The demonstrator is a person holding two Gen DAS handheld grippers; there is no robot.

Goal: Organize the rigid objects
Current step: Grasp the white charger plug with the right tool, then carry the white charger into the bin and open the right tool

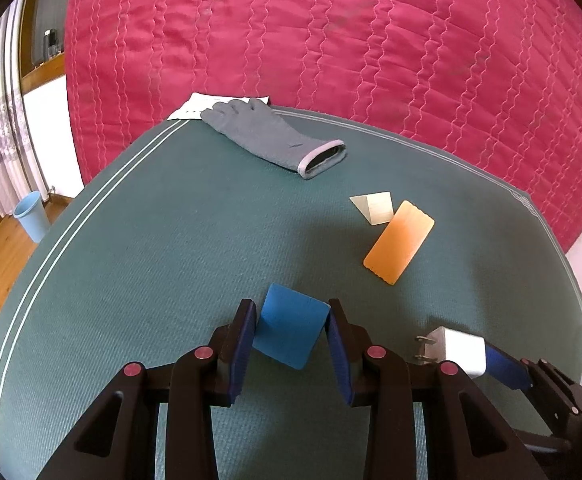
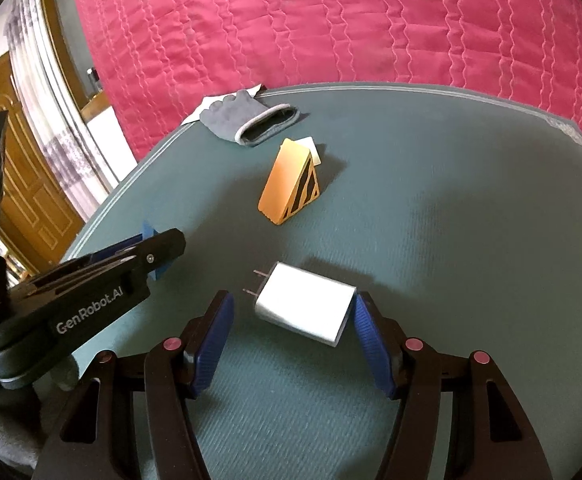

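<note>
Left gripper [image 1: 291, 332]: fingers are closing in on a blue block [image 1: 290, 326], both pads lying against or just beside its side faces; firm contact cannot be confirmed from the left wrist view. The block is sitting on the green mat [image 1: 151, 240], tilted, its top edge pointing away from the camera. Right gripper [image 2: 293, 334]: fingers are standing wide, the right pad [image 2: 367, 332] touching or just beside the back end of a white wall charger [image 2: 305, 306], the left pad well apart from it. The charger is lying flat between the fingers, long axis running across the gap, its two prongs [image 2: 253, 282] pointing left toward the left gripper. Farther out, an orange wedge [image 2: 287, 184] with black-striped side is resting on the mat, long axis angled away, with a pale wooden wedge [image 1: 373, 207] just beside its far end. A grey glove [image 1: 275, 136] is lying near the mat's far edge, cuff facing right, over a white sheet of paper [image 1: 199, 106]. A red quilted bedspread [image 1: 331, 40] is lying beyond.
</note>
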